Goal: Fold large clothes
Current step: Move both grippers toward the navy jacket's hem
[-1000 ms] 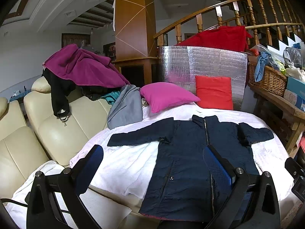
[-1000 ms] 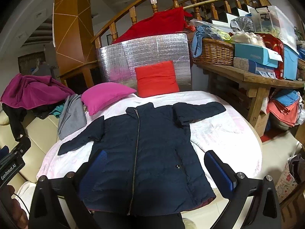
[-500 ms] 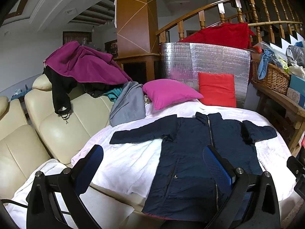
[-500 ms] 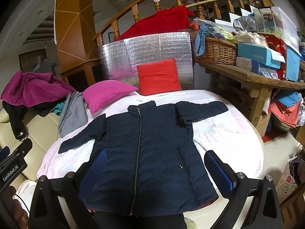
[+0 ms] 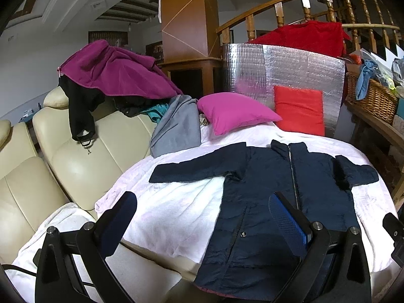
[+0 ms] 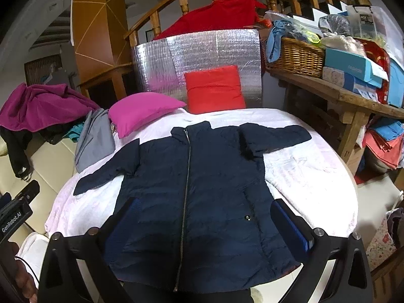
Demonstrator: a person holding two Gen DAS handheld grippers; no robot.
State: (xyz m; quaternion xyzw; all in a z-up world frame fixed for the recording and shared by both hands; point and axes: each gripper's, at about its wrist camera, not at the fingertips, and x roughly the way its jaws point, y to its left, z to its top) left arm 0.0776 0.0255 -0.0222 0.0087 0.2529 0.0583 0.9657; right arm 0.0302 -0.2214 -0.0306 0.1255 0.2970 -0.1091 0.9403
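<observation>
A navy padded jacket (image 5: 272, 194) (image 6: 202, 189) lies flat and zipped on a round table under a white-pink cloth (image 5: 176, 209) (image 6: 303, 176), collar away from me. Both sleeves are spread out to the sides. My left gripper (image 5: 202, 217) hovers open above the near left part of the table, its right finger over the jacket's lower front. In the right wrist view, my right gripper (image 6: 209, 222) hangs open over the jacket's hem, nothing between its fingers. Neither touches the cloth.
A pink pillow (image 5: 234, 112) and a red cushion (image 5: 299, 109) sit behind the jacket against a silver foil panel (image 6: 199, 50). A cream sofa (image 5: 70, 156) with piled clothes stands on the left. A wooden bench (image 6: 335, 96) with a wicker basket and boxes stands on the right.
Both views have shifted slightly, with the jacket sliding lower in frame; the grippers tipped a little. The jacket itself has not moved and both grippers stay open.
</observation>
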